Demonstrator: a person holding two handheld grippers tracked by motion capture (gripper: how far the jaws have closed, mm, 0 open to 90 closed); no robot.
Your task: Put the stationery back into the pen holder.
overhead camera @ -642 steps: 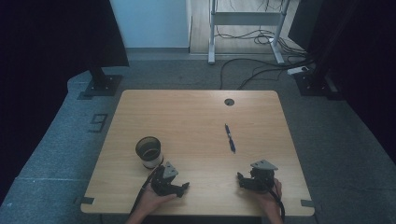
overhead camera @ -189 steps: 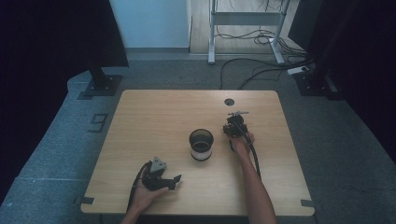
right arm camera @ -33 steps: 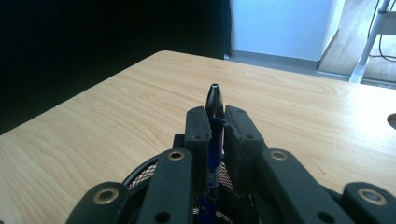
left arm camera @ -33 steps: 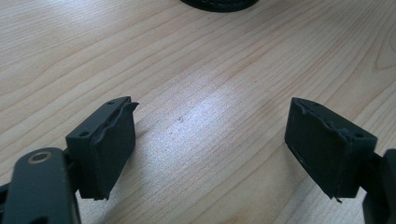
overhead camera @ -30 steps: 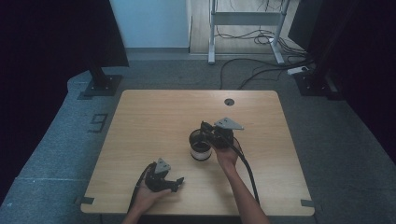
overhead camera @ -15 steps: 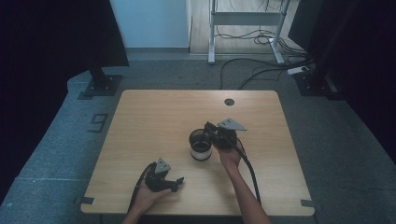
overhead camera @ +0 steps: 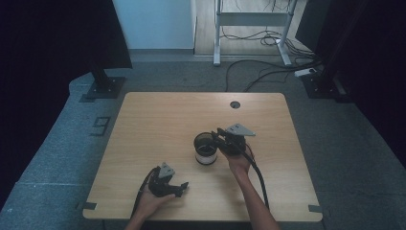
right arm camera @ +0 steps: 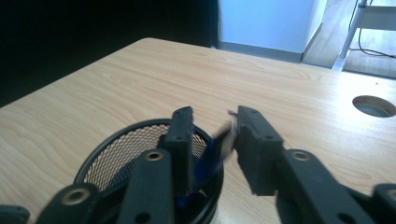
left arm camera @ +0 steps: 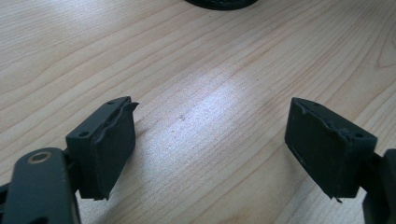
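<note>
Scene: a wooden table (overhead camera: 143,124) seen from the high view, with a person's 2 forearms coming in from the near edge.
Cup: a black mesh cup (overhead camera: 206,148) stands upright near the middle of the table, just left of the right gripper.
Pen: a blue pen (right arm camera: 212,156) shows blurred in the right gripper view, tilted, its lower end inside the cup and its upper end between the 2 jaws.
Right gripper: the right gripper (overhead camera: 221,137) hangs over the cup's rim, pointing toward the cup. Its jaws have just been opening and now stand a little apart, with the pen in the gap; the pads no longer press on it.
Left gripper: the left gripper (overhead camera: 182,188) rests on the table near the front edge, well apart from the cup. In its own view the jaws stand spread over bare wood, with nothing between them.
Hole: a round cable hole (overhead camera: 234,104) lies near the far edge.
</note>
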